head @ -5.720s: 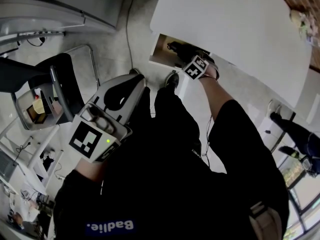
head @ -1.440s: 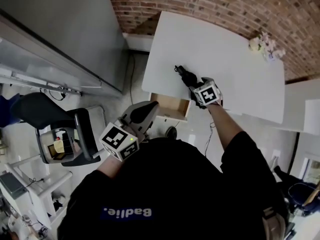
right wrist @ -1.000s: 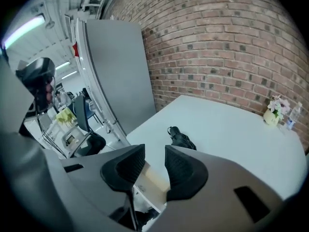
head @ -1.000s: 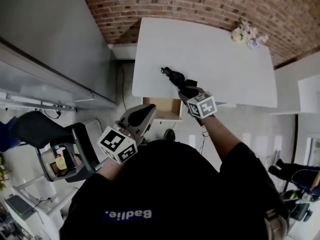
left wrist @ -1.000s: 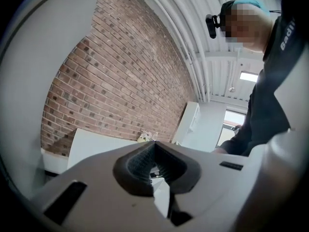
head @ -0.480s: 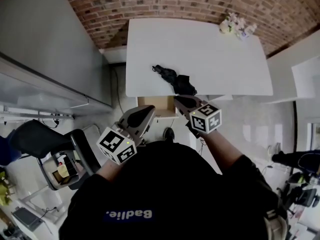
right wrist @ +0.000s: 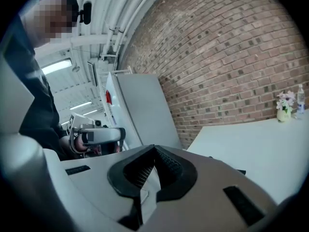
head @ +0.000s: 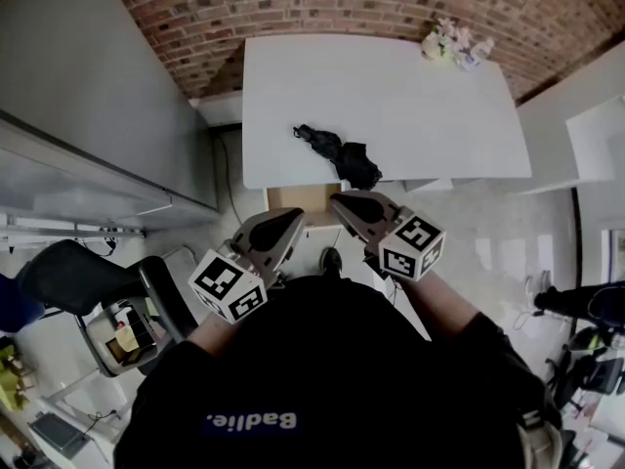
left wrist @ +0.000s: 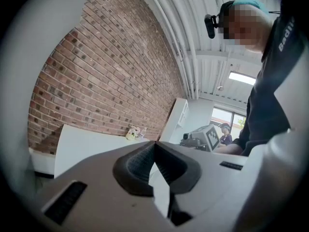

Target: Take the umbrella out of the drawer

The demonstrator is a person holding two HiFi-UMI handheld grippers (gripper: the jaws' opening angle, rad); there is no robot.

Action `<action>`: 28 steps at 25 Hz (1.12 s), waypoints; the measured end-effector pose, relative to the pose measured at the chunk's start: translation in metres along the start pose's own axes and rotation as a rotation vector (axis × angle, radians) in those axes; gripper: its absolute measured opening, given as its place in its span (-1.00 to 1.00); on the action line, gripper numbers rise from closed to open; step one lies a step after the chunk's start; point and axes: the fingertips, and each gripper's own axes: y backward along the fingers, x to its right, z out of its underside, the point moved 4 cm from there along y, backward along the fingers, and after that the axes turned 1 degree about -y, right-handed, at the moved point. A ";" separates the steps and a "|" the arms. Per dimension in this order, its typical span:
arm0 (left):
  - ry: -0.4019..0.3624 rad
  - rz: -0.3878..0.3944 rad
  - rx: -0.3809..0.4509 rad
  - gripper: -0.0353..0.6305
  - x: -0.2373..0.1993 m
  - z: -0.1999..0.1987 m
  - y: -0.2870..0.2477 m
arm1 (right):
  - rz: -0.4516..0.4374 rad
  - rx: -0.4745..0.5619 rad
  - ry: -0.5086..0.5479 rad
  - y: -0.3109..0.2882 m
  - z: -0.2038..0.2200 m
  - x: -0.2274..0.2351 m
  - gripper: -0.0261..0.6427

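The folded black umbrella (head: 337, 152) lies on the white table (head: 410, 86) near its front edge, with nothing gripping it. Below that edge the wooden drawer (head: 298, 198) stands open. My right gripper (head: 337, 201) hovers off the table in front of the umbrella, apart from it, jaws shut and empty. My left gripper (head: 296, 217) is beside it over the drawer's front, also shut on nothing. In the left gripper view the left gripper (left wrist: 154, 144) shows its pads meeting. In the right gripper view the right gripper (right wrist: 153, 148) is pressed together the same way, pointing over the table (right wrist: 251, 144).
A small vase of flowers (head: 449, 42) stands at the table's far right corner against the brick wall (head: 322, 3). A tall grey cabinet (head: 88, 96) is on the left, with a black chair (head: 107, 281) below it. White cupboards (head: 586, 135) line the right side.
The right gripper let go of the umbrella on the table, drew back towards me and upward, and its jaws closed. The umbrella stays where it was laid. The left gripper barely moved.
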 end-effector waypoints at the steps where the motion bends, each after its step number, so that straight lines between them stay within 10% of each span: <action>1: -0.001 0.003 -0.002 -0.90 0.001 0.000 0.001 | -0.010 0.006 0.014 -0.001 -0.004 -0.004 -0.83; 28: -0.015 -0.009 0.006 -0.90 0.002 -0.006 0.012 | -0.059 0.017 0.081 -0.007 -0.021 -0.026 -0.83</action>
